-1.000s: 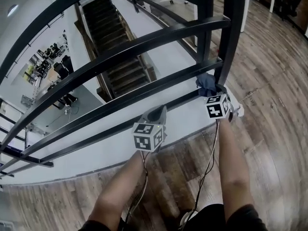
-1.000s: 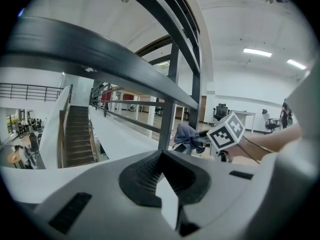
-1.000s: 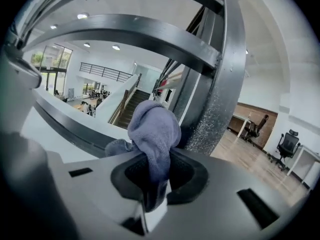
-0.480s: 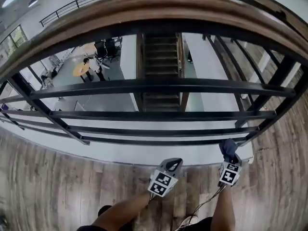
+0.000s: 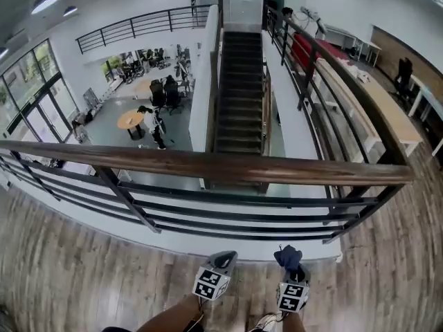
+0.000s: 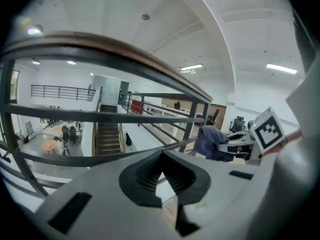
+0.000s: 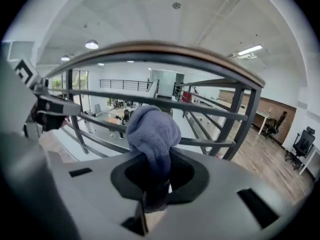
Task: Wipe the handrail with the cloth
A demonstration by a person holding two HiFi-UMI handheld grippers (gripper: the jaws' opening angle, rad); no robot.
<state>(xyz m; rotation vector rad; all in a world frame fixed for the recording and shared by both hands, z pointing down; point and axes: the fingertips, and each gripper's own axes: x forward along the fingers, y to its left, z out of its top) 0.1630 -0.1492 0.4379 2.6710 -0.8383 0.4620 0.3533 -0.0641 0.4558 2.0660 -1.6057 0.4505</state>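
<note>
The wooden floor (image 5: 69,268) runs up to a balcony edge, and beyond it a staircase (image 5: 239,95) drops to a lower hall. That drop is why the barrier stands here. The handrail (image 5: 208,166), a brown wooden top rail, spans the whole head view from left to right and turns a corner at the right. Dark metal bars (image 5: 242,216) run under it between slanted posts.

Both grippers are low and near the person's body, well apart from the handrail, so wiping does not appear to be under way. The right gripper (image 5: 294,274) points forward at the barrier. In the right gripper view its fingers are clamped on the lower end of the cloth (image 7: 152,134). The bunched blue-grey bulk stands up and forward past the fingertips. Held that way, the soft part would likely meet the wood first, not the hard fingers. From the head view the cloth (image 5: 287,256) shows as a dark tuft just ahead of that gripper's marker cube.

The left gripper (image 5: 225,258) sits just beside it at about the same height. Its fingers are together with nothing between them, and only the bars show beyond. It seems to be kept out of the way, since one cloth needs one holder. The likely next move is to lift the cloth onto the top rail.
</note>
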